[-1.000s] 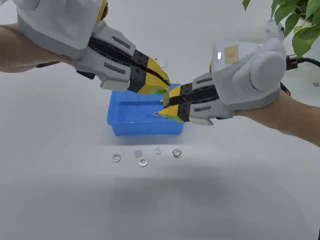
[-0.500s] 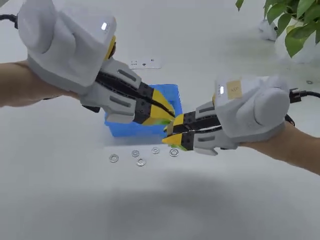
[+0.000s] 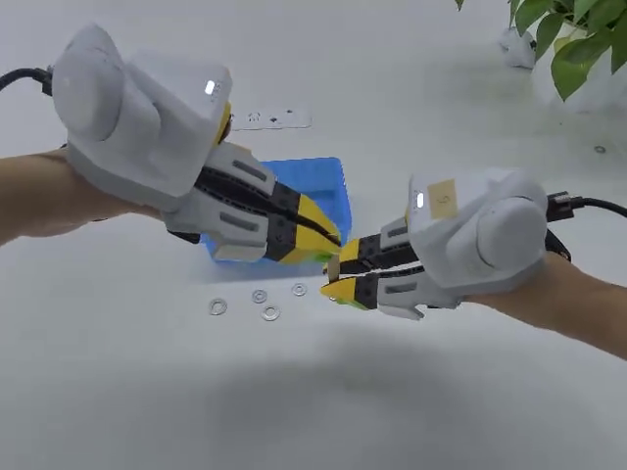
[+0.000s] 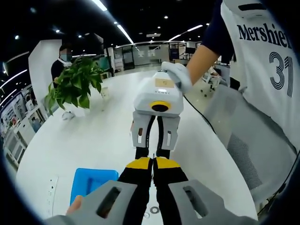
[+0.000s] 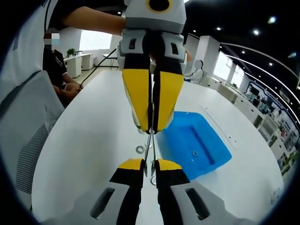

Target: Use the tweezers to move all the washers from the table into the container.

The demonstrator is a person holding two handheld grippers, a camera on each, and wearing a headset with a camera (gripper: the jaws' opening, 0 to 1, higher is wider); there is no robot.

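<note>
a second ago both tools were over the blue container (image 3: 325, 186); now they are in front of it, low over the row of washers (image 3: 259, 296) on the desk (image 3: 147, 392). the view also shifted a little, but the tools changed place against the container, so the move is real. the left tool (image 3: 331, 245) is clenched on the tweezers (image 5: 150, 145), which come out from its yellow tips toward the right tool (image 3: 340, 272). the points of the tweezers lie in the narrow gap between the right tool's jaws; whether those jaws press the tweezers or only stand beside them, i cannot tell. four washers are plain to see on the desk in the head view, and in the right gripper view one more washer (image 5: 153, 180) lies just under the tweezers' points. one washer (image 5: 194, 153) is already in the container. i judge that a delivery is finished and the next pick begins, with this nearest washer as target, so most of the task is still left
</note>
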